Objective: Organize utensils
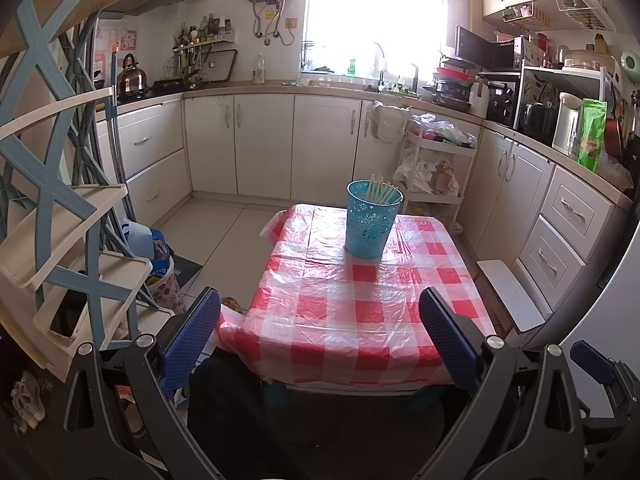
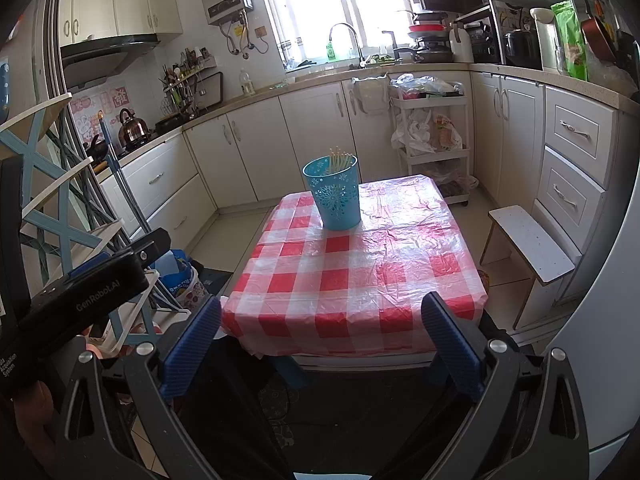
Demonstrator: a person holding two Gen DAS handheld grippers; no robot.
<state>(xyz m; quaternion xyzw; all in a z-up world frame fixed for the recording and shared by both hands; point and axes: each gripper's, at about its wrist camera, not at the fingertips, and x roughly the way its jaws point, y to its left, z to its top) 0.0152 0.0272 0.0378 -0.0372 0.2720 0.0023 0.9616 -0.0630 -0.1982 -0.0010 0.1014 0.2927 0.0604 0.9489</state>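
My left gripper (image 1: 320, 340) hangs open, holding nothing, just short of the table's near edge. The blue cup (image 1: 373, 219) with the pale chopsticks (image 1: 384, 190) standing in it lies straight ahead and slightly to the right, well apart from my fingers, close to the table's far edge. The sticks stand nearly upright, leaning a little toward the cup's right rim. My right gripper (image 2: 320, 344) is also spread wide and empty at the near edge; from it the cup sits ahead and just left of centre. Neither looks clearly nearer. The table (image 1: 340, 320), under a glossy red-and-white checked plastic cloth, shows nothing else on it. Around it are kitchen cabinets (image 1: 264, 140) and a bright window (image 1: 372, 8).
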